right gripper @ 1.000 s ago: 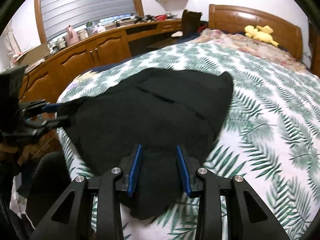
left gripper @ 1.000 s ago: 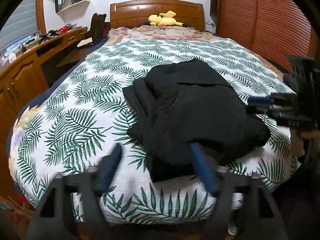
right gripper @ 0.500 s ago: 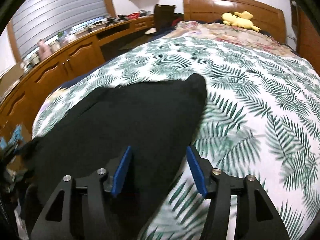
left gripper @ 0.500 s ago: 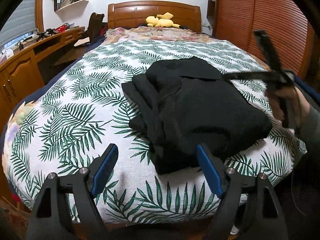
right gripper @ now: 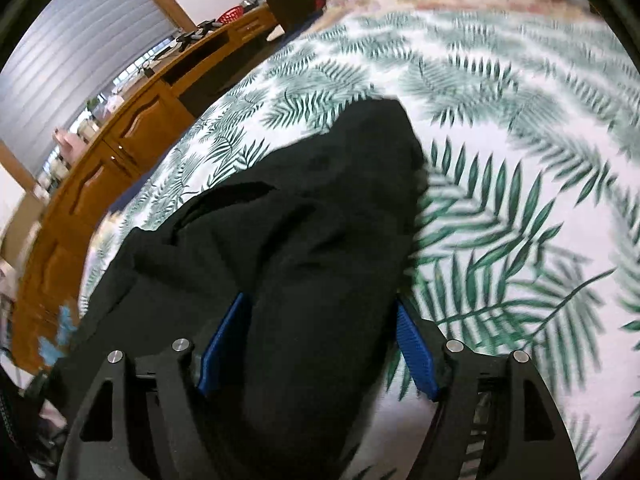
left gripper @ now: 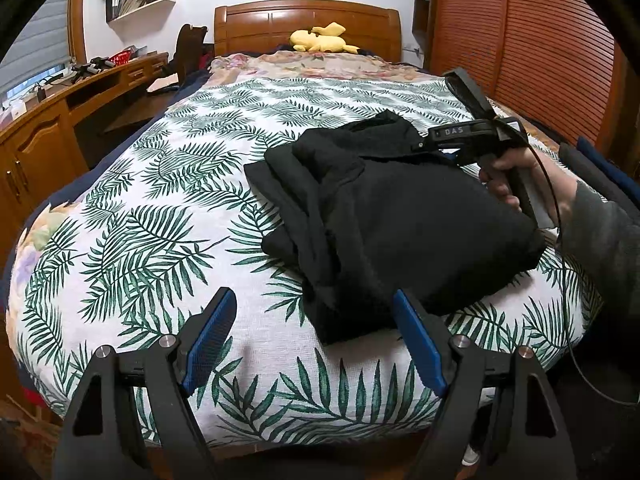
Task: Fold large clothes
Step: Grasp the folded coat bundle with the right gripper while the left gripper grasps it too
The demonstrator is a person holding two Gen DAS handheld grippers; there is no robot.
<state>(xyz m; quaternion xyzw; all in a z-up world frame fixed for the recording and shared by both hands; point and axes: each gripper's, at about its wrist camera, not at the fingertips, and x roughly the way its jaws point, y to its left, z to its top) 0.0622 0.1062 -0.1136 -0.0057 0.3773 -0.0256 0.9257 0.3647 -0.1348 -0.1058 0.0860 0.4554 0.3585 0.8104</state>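
A black garment (left gripper: 392, 216) lies folded in a thick bundle on the leaf-print bedspread (left gripper: 160, 208), near the bed's foot and right side. My left gripper (left gripper: 316, 344) is open and empty, hovering just short of the bundle's near edge. My right gripper (right gripper: 320, 344) is open, its blue pads (right gripper: 416, 352) straddling the garment's (right gripper: 304, 232) edge with black cloth lying between them. In the left wrist view the right gripper (left gripper: 460, 140) sits over the bundle's far right part, held by a hand.
A yellow plush toy (left gripper: 320, 40) lies by the wooden headboard (left gripper: 308, 20). A long wooden desk with cabinets (left gripper: 44, 140) runs along the bed's left. A slatted wooden wardrobe (left gripper: 540, 48) stands to the right. The bed's foot edge is right below my left gripper.
My right gripper opened wider and moved over the bundle toward its far right edge. My left gripper drew back a little toward the bed's foot and stayed open. The bundle stayed put.
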